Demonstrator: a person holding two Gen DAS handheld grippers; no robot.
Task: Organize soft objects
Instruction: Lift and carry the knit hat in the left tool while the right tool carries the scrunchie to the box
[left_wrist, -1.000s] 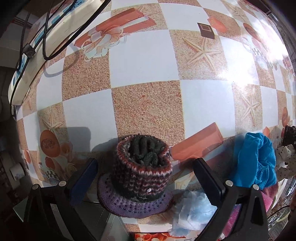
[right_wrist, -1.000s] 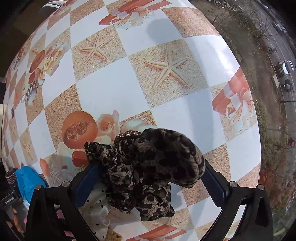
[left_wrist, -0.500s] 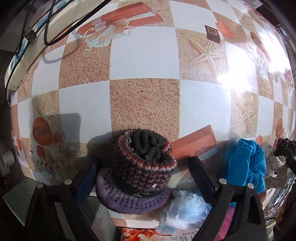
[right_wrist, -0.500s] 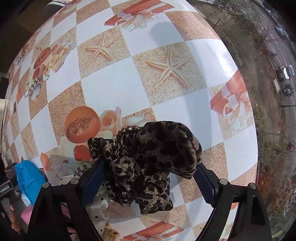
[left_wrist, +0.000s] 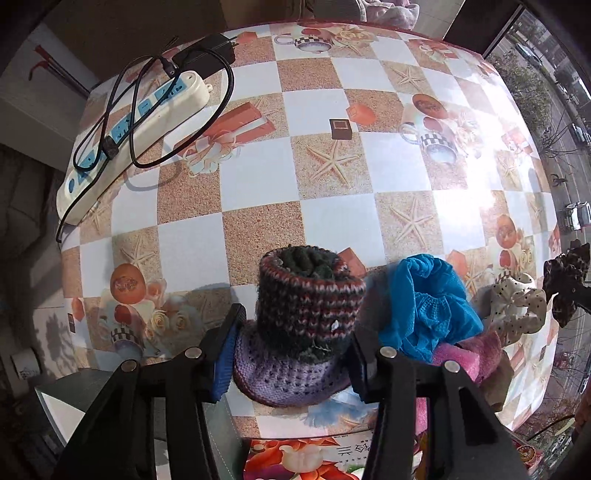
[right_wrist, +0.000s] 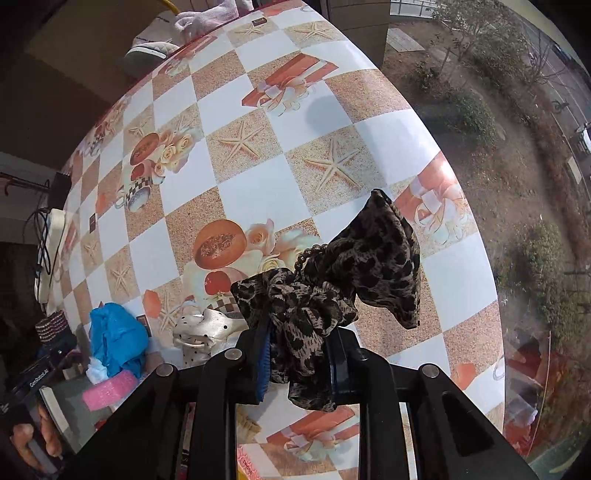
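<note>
My left gripper (left_wrist: 291, 350) is shut on a knitted hat (left_wrist: 303, 325) with a striped dark crown and purple brim, held above the checkered table. My right gripper (right_wrist: 299, 354) is shut on a leopard-print bow scrunchie (right_wrist: 347, 273) and holds it lifted above the table. In the left wrist view that scrunchie (left_wrist: 567, 280) shows at the far right. A blue net cloth (left_wrist: 428, 302), a pink sponge (left_wrist: 469, 354) and a cream dotted bow (left_wrist: 517, 302) lie in a pile by the table's near edge. The same blue cloth (right_wrist: 114, 336), pink sponge (right_wrist: 110, 393) and dotted bow (right_wrist: 203, 328) show in the right wrist view.
A white power strip (left_wrist: 133, 125) with black cables lies at the table's far left corner. A small brown block (left_wrist: 340, 128) sits mid-table. A printed box (left_wrist: 314, 454) lies below the near edge. The table edge (right_wrist: 480, 229) drops to the outdoors on the right.
Both grippers have closed on their items and risen, so more of the table shows. The hat and the leopard scrunchie are now lifted with them.
</note>
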